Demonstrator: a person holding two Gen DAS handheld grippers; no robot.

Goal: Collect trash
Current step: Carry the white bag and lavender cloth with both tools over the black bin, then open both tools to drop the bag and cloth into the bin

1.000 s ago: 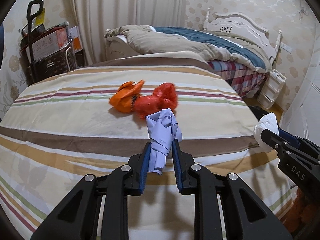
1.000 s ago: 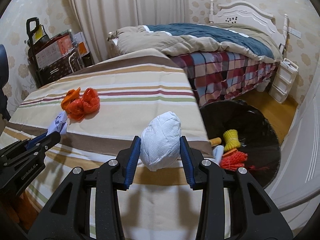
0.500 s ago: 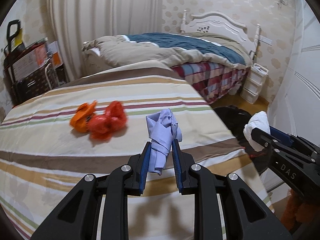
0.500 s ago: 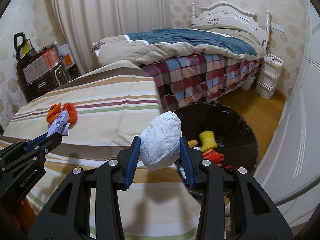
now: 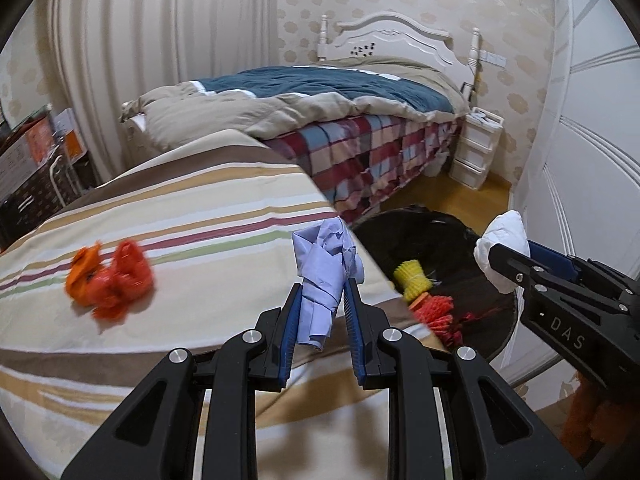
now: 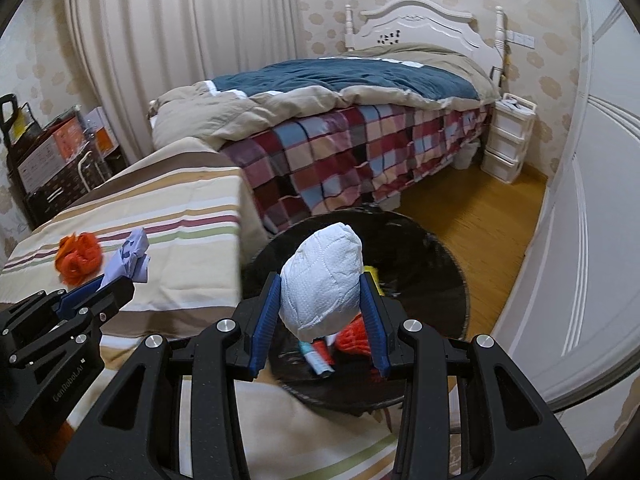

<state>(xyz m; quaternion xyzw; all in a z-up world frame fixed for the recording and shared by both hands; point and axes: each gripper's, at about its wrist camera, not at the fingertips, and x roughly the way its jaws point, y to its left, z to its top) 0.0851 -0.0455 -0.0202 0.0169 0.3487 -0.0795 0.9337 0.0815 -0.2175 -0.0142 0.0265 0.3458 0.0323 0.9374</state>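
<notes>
left wrist view: the left gripper point(image 5: 320, 316) is clamped on a crumpled lavender paper wad point(image 5: 325, 270), which stands up between the blue pads point(image 5: 289, 322) and sticks out above the fingertips. the gripper hangs over the near right part of a striped bedspread point(image 5: 168, 216), close to its edge. further left on the same spread lies a bunch of orange plastic bags point(image 5: 107, 280), slightly blurred, well apart from the gripper. just past the spread's right edge, low on the wooden floor point(image 5: 448, 190), sits a black-lined trash bin point(image 5: 448, 240) holding a yellow foam net point(image 5: 412, 276) and red mesh netting point(image 5: 440, 312). at the right the right gripper point(image 5: 502, 258) comes in from the side, closed on a white paper towel ball point(image 5: 504, 240) that is above the bin's far side. behind stands a bed point(image 5: 328, 108) with a teal and beige quilt and a checked blanket, beside a white drawer unit point(image 5: 476, 148).

right wrist view: the right gripper point(image 6: 322, 312) squeezes the white paper towel ball point(image 6: 322, 282) between both blue pads, and the ball hangs directly over the open trash bin point(image 6: 424, 256). under it in the bin show red mesh netting point(image 6: 354, 336), a sliver of the yellow foam net point(image 6: 374, 270) and a small white and blue tube point(image 6: 316, 358). at lower left the left gripper point(image 6: 116, 280) holds the lavender paper wad point(image 6: 132, 256) over the striped bedspread point(image 6: 180, 200), with the orange plastic bags point(image 6: 78, 258) lying just beyond it. boxes and a black cart point(image 6: 44, 152) stand by the curtain at far left.
</notes>
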